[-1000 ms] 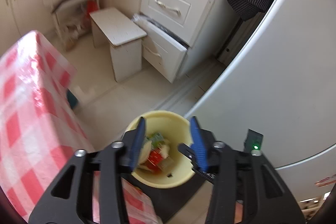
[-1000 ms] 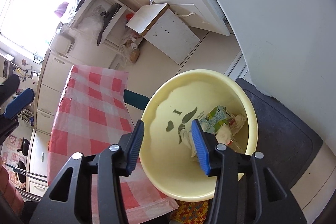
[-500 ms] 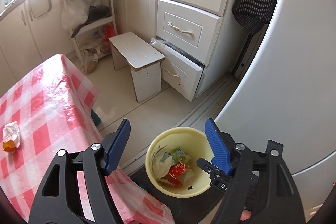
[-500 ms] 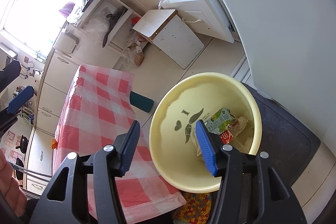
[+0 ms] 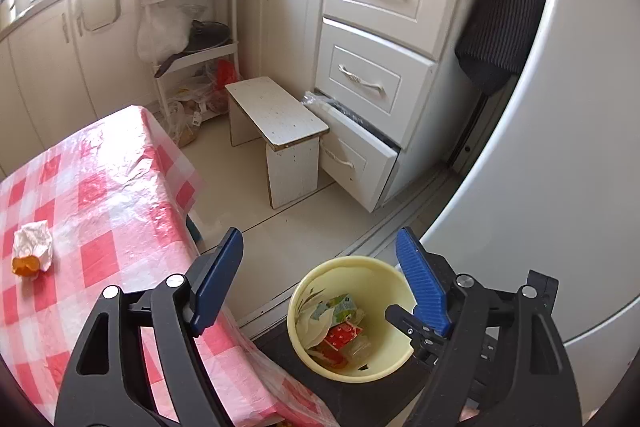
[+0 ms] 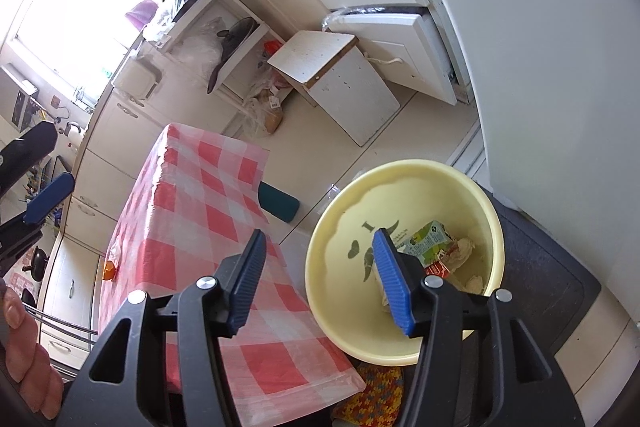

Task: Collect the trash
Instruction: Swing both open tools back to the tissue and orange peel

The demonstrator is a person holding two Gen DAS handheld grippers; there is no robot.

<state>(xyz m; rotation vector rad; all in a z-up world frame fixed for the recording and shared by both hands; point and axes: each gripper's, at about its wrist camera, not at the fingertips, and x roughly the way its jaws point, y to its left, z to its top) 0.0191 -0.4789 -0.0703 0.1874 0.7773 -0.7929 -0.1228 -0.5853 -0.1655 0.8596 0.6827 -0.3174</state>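
On the far left of the left wrist view, a crumpled white wrapper (image 5: pixel 34 241) with an orange scrap (image 5: pixel 26 265) touching it lies on the red-checked surface (image 5: pixel 112 195), well apart from everything else. That looks like the next piece of trash to collect. Moving right, the left tool (image 5: pixel 320 277) hangs in the air with its blue pads spread wide and nothing between them; its jaws have just been opening. Below and to the right, the yellow bin (image 5: pixel 384 267) stands on a dark mat (image 5: pixel 276 351) just beside the surface's corner, holding a green carton (image 5: pixel 340 307), a red pack (image 5: pixel 340 333) and some crumpled paper.

In the right wrist view, the orange scrap (image 6: pixel 109 270) shows as a small spot near the surface's (image 6: pixel 192 195) left edge. The right tool (image 6: pixel 316 281) hovers over the surface's corner and the bin's (image 6: pixel 440 171) rim, its pads moderately apart, gripping nothing; its jaws have just been opening a little.

To do this step well, I judge that 1 tool should go for the wrapper, and the left sits nearer. Keep the pads wide on the way in, come down over the wrapper from above and close on its bulkiest fold. The loose plastic cover could bunch up if the pads drag. The orange scrap may need a second pick.
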